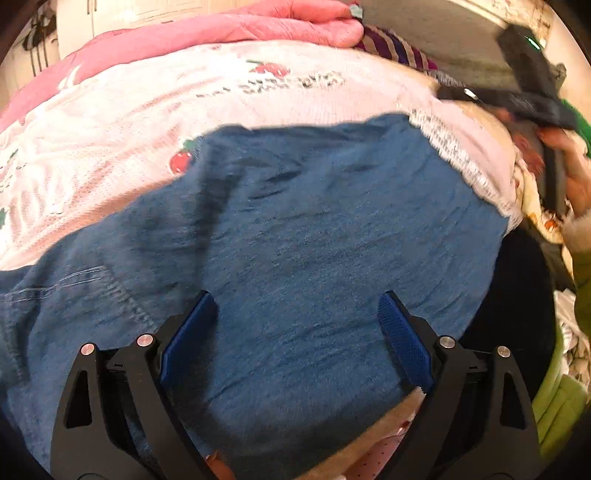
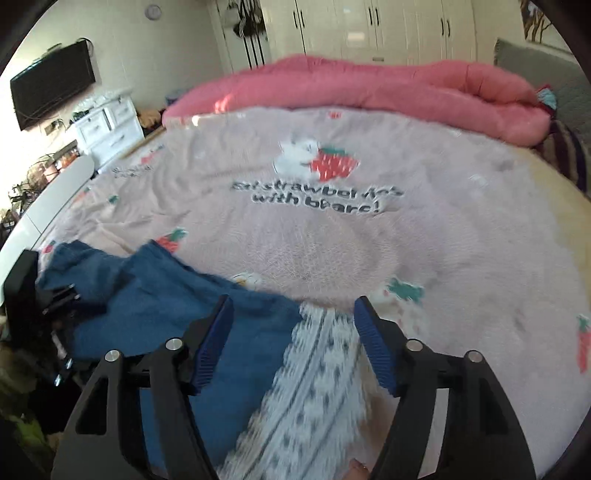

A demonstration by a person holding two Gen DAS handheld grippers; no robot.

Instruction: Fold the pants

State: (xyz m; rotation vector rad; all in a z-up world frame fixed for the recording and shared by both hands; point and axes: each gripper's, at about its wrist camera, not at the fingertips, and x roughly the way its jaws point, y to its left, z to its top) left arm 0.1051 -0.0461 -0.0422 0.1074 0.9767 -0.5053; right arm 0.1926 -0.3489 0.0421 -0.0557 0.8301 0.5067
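Note:
Blue denim pants [image 1: 295, 236] lie spread on the pink strawberry-print bedspread [image 1: 147, 122]. My left gripper [image 1: 297, 306] is open and hovers just above the pants, holding nothing. In the right wrist view the pants [image 2: 166, 306] lie crumpled at the lower left of the bedspread [image 2: 406, 240]. My right gripper [image 2: 293, 310] is open and empty above the pants' right edge and a white lace-patterned strip [image 2: 314, 376]. The right gripper body [image 1: 532, 74] shows blurred at the upper right of the left wrist view.
A rolled pink quilt [image 2: 369, 88] lies along the far side of the bed. A white dresser [image 2: 107, 125] and a wall TV [image 2: 51, 92] stand at left, wardrobes [image 2: 369, 26] behind. A striped cloth [image 1: 399, 48] lies beside the quilt. Green fabric [image 1: 561, 398] is at the right.

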